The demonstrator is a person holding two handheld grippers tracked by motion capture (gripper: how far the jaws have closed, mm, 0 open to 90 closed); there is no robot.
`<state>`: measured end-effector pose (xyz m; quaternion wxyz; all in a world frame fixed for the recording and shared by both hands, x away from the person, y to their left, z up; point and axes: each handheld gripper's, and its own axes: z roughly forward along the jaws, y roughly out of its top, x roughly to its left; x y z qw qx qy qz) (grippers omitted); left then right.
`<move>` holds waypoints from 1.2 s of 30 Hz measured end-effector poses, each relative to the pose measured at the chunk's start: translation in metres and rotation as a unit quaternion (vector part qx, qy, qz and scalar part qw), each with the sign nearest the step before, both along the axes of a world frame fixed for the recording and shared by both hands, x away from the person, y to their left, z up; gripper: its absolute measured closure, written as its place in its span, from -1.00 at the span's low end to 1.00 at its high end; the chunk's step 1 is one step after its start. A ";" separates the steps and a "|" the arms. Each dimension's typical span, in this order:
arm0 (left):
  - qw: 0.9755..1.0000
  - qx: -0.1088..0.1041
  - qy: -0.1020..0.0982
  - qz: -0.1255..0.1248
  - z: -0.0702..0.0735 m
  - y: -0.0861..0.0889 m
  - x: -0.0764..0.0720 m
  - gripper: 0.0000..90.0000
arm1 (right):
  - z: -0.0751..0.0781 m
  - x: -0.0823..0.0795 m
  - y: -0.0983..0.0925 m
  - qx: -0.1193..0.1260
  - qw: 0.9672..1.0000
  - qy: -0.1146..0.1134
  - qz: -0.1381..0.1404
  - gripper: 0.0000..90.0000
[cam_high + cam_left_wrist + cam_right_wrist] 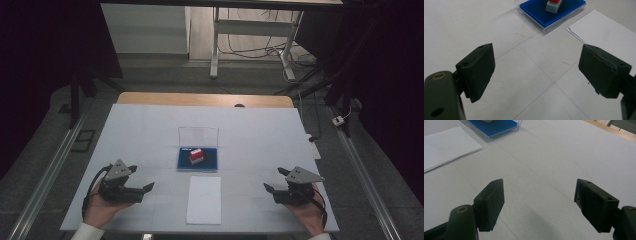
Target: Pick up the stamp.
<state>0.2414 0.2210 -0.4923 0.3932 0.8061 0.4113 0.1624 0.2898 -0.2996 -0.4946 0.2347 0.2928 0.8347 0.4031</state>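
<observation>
Nothing is picked up yet: the red-and-grey stamp block sits in the blue-lined clear plastic case at frame centre, its lid raised, with the white paper sheet just below it. The left tongs at lower left and the right tongs at lower right rest on the white worktop, both released and empty, angled inward.
</observation>
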 end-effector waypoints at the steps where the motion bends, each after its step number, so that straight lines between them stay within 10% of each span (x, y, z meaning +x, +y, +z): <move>1: 1.000 0.000 0.002 -0.001 0.001 -0.001 0.001 -0.68 | 0.000 0.000 0.000 0.000 1.000 0.000 0.000 -0.47; 36: 0.999 0.015 0.013 -0.041 0.021 -0.049 0.051 -0.58 | -0.005 -0.005 0.005 0.003 1.000 0.012 0.010 -0.42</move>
